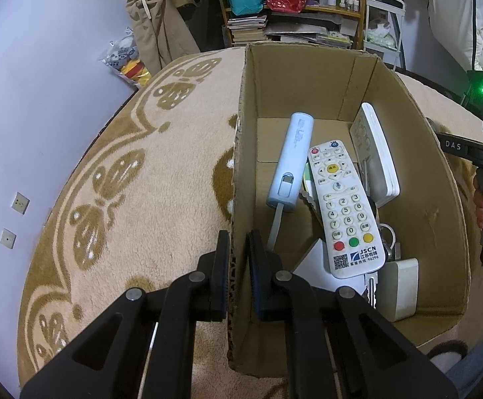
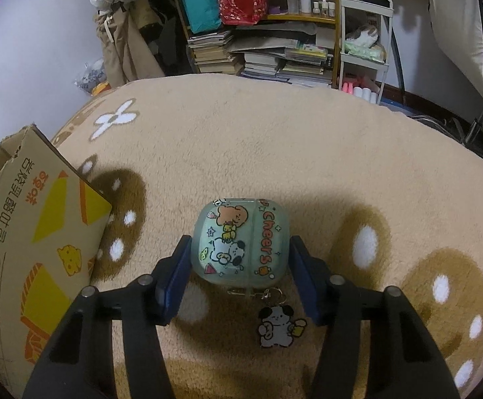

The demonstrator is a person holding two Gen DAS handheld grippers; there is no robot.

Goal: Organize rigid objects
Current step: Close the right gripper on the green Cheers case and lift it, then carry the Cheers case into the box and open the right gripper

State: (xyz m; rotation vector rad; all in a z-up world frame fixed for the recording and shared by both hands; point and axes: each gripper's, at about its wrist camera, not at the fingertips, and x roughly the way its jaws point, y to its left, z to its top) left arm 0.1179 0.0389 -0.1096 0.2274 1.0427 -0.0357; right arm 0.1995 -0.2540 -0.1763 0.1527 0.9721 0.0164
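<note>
the brown cardboard box (image 1: 407, 153), already holding a white remote control (image 1: 342, 209), is clamped at its wall by the left gripper (image 1: 238, 256) fingers. the translucent green cartoon-printed case (image 2: 239, 242) is still left outside on the beige rug (image 2: 274, 139), between the right gripper (image 2: 239, 266) fingers, which are apart and not visibly pressing.

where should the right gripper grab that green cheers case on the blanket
Grip the green case across its two rounded side walls, coming down from above and behind as the right gripper already sits, one pad on each flank. It lies flat on the blanket, so the sides are the free faces. Stay clear of the dog charm trailing off its near edge.
</note>
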